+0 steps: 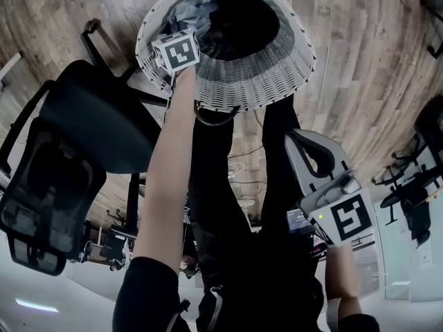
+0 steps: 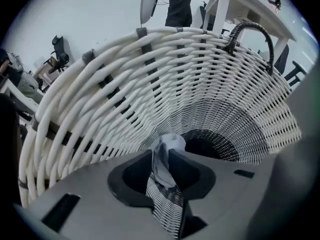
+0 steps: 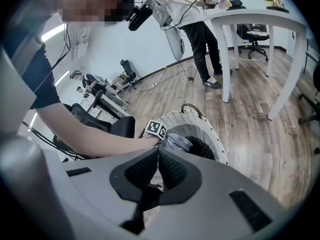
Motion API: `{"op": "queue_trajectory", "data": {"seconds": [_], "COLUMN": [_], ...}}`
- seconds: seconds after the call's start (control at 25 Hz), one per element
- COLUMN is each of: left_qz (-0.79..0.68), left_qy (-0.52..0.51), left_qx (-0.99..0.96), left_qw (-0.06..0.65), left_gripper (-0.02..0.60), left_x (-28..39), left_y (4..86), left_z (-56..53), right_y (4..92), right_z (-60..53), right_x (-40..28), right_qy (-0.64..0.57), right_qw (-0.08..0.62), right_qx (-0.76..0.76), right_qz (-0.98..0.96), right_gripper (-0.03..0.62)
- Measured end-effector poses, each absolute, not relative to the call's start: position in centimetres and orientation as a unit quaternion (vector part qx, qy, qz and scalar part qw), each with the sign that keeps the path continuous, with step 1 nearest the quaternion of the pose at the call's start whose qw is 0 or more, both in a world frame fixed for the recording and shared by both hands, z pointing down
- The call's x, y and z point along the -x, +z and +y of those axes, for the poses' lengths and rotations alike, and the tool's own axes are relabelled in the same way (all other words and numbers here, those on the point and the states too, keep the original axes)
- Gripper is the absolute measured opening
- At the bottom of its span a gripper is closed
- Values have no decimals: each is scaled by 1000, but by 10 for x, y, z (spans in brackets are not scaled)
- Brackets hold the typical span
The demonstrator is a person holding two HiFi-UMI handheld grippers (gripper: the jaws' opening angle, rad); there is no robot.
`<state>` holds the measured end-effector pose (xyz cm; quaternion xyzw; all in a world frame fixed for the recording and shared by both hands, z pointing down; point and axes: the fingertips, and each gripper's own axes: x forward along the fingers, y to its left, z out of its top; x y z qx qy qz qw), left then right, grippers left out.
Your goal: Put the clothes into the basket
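Observation:
A white wicker basket (image 1: 263, 81) stands on the wood floor below me, dark inside. A grey garment (image 1: 190, 9) lies against its inner left wall. My left gripper (image 1: 176, 47) reaches over the near left rim and points steeply down into the basket. In the left gripper view its jaws (image 2: 162, 166) stand close together with a fold of the grey garment (image 2: 167, 151) pinched between the pads, above the woven basket wall (image 2: 125, 84). My right gripper (image 1: 346, 216) hangs back at the lower right, away from the basket. Its jaws (image 3: 158, 161) are shut with nothing between them.
A black office chair (image 1: 90, 116) stands just left of the basket. The basket's dark handle (image 2: 250, 29) arches over the far rim. A white table (image 3: 250, 19) and a standing person (image 3: 195, 14) are further back on the wood floor (image 3: 260, 134).

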<state>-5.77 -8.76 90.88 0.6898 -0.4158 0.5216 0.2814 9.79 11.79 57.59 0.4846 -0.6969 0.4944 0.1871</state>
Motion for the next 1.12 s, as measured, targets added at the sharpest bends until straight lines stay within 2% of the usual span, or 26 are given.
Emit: {"op": "queue_trajectory", "data": {"seconds": [0.2, 0.56, 1.12], "left_qz": [-429, -417, -394], "left_qy": [518, 515, 470], "left_qx": [-688, -701, -747], "left_qw": [272, 263, 255], "left_gripper": [53, 16, 11], "left_x": [62, 62, 29], "left_y": [903, 873, 692], "left_z": [-92, -86, -70], "right_y": [575, 560, 441], "right_z": [122, 119, 93], "right_x": [-101, -102, -136], "right_qy": [496, 490, 384], "right_qw": [188, 183, 214], "right_qx": [-484, -490, -449], "right_qz": [-696, -698, -778], "right_gripper": [17, 17, 17]}}
